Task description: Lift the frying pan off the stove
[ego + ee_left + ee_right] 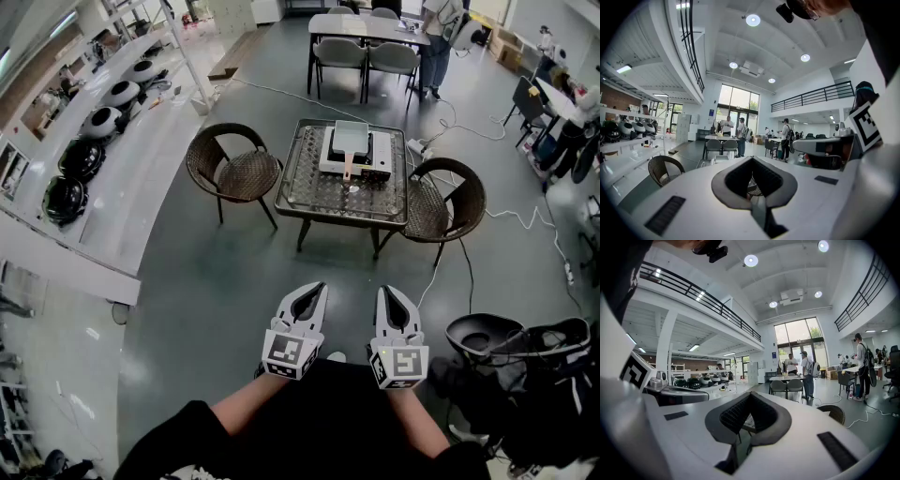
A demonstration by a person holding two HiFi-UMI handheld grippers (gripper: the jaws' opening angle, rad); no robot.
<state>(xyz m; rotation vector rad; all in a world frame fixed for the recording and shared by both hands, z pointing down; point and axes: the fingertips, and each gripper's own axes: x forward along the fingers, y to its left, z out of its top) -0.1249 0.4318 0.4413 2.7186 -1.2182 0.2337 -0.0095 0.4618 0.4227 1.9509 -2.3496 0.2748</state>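
The flat, square grey frying pan (352, 137) sits on a white tabletop stove (377, 161) at the far edge of a square, dark-framed table with a patterned glass top (319, 192). Its pale wooden handle (347, 170) points toward the near edge. A brown wicker chair stands at the table's left side (232, 167) and another at its right (448, 199).

By my reading the task has not really begun – this is the approach. The left gripper (310, 292) and the right gripper (391, 295) hang side by side, low in the head view. Both are well apart from the table, with open grey floor between.

Each gripper's own view shows its jaws clenched, tips meeting, with nothing between them. So the next move calls for walking up to the near edge, spreading one pair of jaws and lining them up on the handle before lifting.

Only the head view shows the pan, the stove and which way the handle points. The gripper views look out level across the hall, and I cannot pick the pan out in them. What they add is the closed jaw tips up close, the left (752, 159) and the right (750, 397) – plus people standing by a far table, beneath a railed balcony.
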